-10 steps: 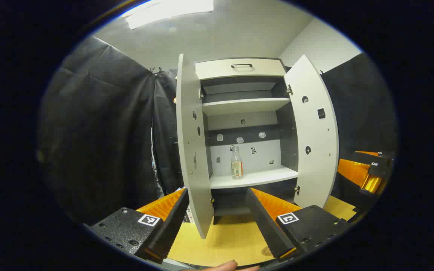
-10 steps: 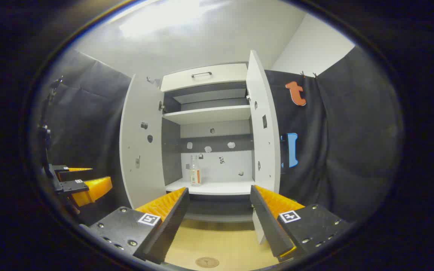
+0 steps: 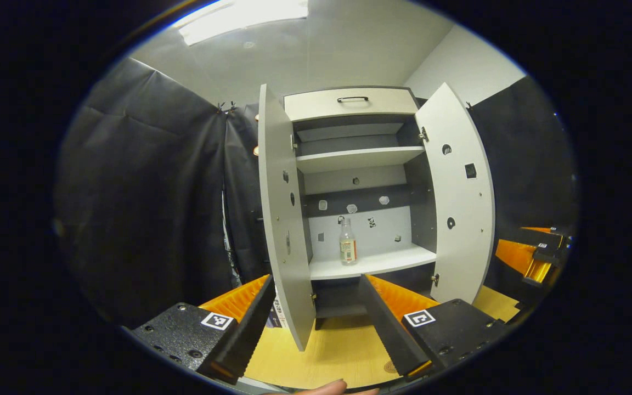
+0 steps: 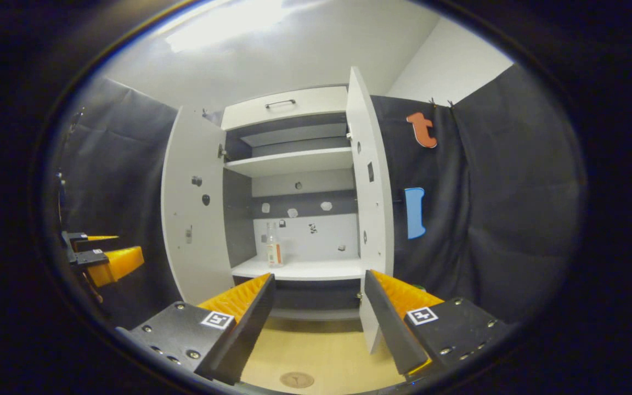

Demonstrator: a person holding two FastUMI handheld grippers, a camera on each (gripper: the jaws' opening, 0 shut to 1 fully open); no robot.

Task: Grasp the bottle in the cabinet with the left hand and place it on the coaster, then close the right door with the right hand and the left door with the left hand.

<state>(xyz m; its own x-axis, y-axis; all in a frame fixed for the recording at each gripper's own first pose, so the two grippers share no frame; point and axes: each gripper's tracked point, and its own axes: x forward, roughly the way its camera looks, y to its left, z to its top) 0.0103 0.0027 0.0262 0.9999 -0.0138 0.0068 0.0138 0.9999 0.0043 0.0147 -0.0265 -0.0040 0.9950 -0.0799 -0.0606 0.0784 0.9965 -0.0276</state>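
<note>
While both doors hang open, the bottle (image 3: 348,248) stands upright on the lower shelf (image 3: 373,262) of the cabinet (image 3: 351,101), toward that shelf's left end and back from its front edge; in the right gripper view the same bottle (image 4: 273,252) shows near the shelf's left rear corner, clear glass with a label around its lower half. Nothing touches it. The left door (image 3: 280,219) swings out toward the left gripper's camera, its edge reaching down over the wooden counter (image 3: 338,351), and the right door (image 3: 458,192) stands spread to the far side; in the right gripper view the right door (image 4: 368,208) is seen nearly edge-on. An upper shelf (image 3: 357,158) sits above, and a drawer with a dark handle (image 3: 352,99) tops the cabinet. On the counter's near edge lies the round coaster (image 4: 296,379), in front of the cabinet and between the right gripper's fingers as seen. The left gripper (image 3: 316,323) is held well short of the cabinet, its fingers spread apart with nothing between them, and a fingertip of the person's hand (image 3: 324,388) shows just below. The right gripper (image 4: 319,323) is likewise spread wide and holds nothing; it also appears at the right edge of the left gripper view, beside the right door.
</note>
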